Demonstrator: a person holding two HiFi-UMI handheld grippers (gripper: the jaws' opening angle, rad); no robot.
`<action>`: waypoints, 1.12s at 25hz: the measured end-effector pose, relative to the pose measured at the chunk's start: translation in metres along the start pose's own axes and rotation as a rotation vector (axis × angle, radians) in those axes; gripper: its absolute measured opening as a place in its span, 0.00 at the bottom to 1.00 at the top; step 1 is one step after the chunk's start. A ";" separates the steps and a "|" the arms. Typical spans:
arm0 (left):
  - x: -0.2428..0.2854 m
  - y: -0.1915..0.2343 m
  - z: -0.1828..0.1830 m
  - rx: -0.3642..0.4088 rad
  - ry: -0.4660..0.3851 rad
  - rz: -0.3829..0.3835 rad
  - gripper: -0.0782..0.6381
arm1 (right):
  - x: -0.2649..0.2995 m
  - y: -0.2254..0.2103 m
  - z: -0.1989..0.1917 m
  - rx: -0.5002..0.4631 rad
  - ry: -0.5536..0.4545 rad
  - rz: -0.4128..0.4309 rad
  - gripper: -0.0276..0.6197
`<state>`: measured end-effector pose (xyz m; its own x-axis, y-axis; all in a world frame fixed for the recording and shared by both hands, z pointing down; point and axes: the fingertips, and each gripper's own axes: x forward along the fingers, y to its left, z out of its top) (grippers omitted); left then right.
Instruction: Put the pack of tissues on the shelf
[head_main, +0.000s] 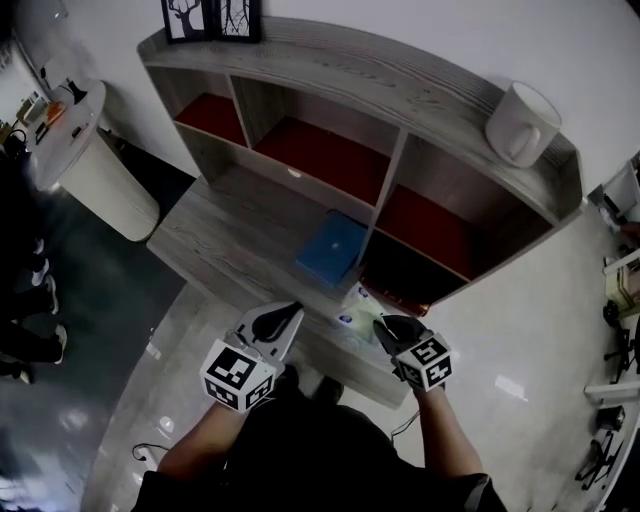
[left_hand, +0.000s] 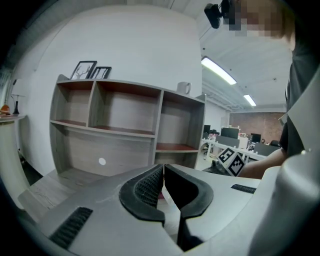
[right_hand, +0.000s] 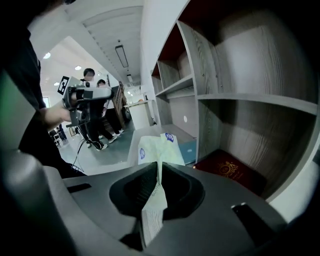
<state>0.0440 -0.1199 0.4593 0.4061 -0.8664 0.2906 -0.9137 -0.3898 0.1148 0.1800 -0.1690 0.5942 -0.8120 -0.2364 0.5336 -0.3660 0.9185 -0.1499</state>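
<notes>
The room has a white wall and a shiny pale floor. A grey wood shelf (head_main: 330, 75) stands against the wall, with red boards inside its boxes. A low wood counter (head_main: 215, 240) sticks out in front of it. A white mug (head_main: 522, 123) sits on top of the shelf. A blue book (head_main: 332, 248) lies on the counter.

The pack of tissues (right_hand: 156, 149) is pale green with little blue marks. It is at the front edge of the counter, near the blue book. It is also close to the bottom right box of the shelf, where a red booklet (right_hand: 230, 167) lies. The right tongs (right_hand: 158, 172) are pinched tight on a thin edge of the pack's wrapper. From above I cannot quite tell if the pack rests on the counter or hangs a little over it.

The left tongs (left_hand: 163, 170) are closed with nothing in them, over the front of the counter.

The pack looks light and soft. It will squash, but it should not break. The wrapper looks thin and smooth, so I think a pinch on the edge could slip or let the pack swing. A hold on the fat middle would likely be safer.
</notes>
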 end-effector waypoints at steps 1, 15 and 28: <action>0.001 -0.001 0.002 0.001 -0.004 0.002 0.14 | -0.004 0.001 0.004 -0.002 -0.009 0.000 0.09; -0.004 0.057 0.022 0.049 -0.016 -0.048 0.14 | 0.013 0.026 0.089 -0.037 -0.089 -0.003 0.09; -0.037 0.210 0.046 0.104 -0.017 -0.173 0.14 | 0.123 0.064 0.200 0.008 -0.146 -0.139 0.09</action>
<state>-0.1617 -0.1843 0.4289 0.5582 -0.7882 0.2591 -0.8242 -0.5628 0.0632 -0.0340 -0.2024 0.4833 -0.8103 -0.4050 0.4235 -0.4824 0.8713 -0.0898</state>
